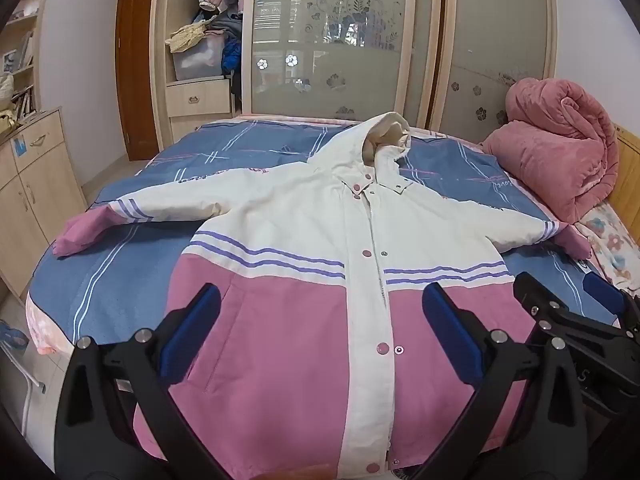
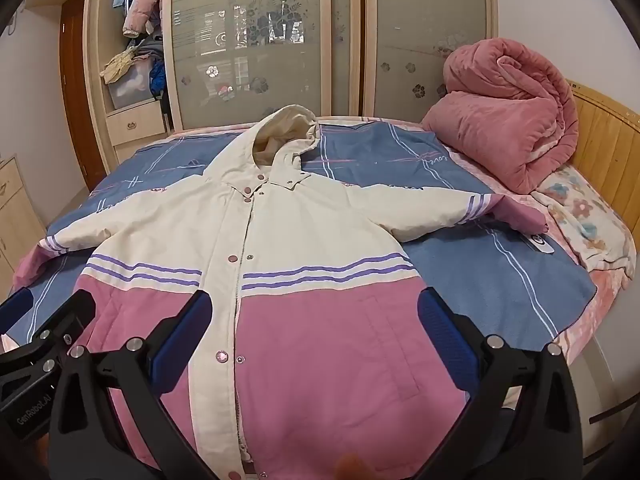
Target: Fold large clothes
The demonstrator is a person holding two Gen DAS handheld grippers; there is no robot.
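- Standing at the foot of the bed (image 1: 120, 264), I see one jacket (image 1: 304, 240), white on top and pink below, lying face up and spread flat on the blue sheet, front snapped shut, hood (image 1: 390, 132) toward the wardrobe (image 1: 328, 40).
- Nothing is folded yet: both sleeves lie straight out to the sides, so the task looks to be at its very start.
- The left gripper (image 1: 320, 328) hovers above the pink lower half of the jacket, jaws spread wide with nothing between them.
- The right gripper (image 2: 316, 332) hovers just beside it over the same hem area, also spread wide and empty; each shows at the edge of the other's view.
- Next move, I would guess: reach out to a sleeve cuff (image 1: 76, 232) or a side edge, pinch the fabric and carry it across the chest. That calls for a long reach, since the cuffs lie well apart from both grippers.
- Count: one jacket, two sleeves, two grippers, five pink snaps visible along the front, one rolled pink quilt (image 2: 508, 112) near the headboard, one floral pillow (image 2: 592, 216) beside it.
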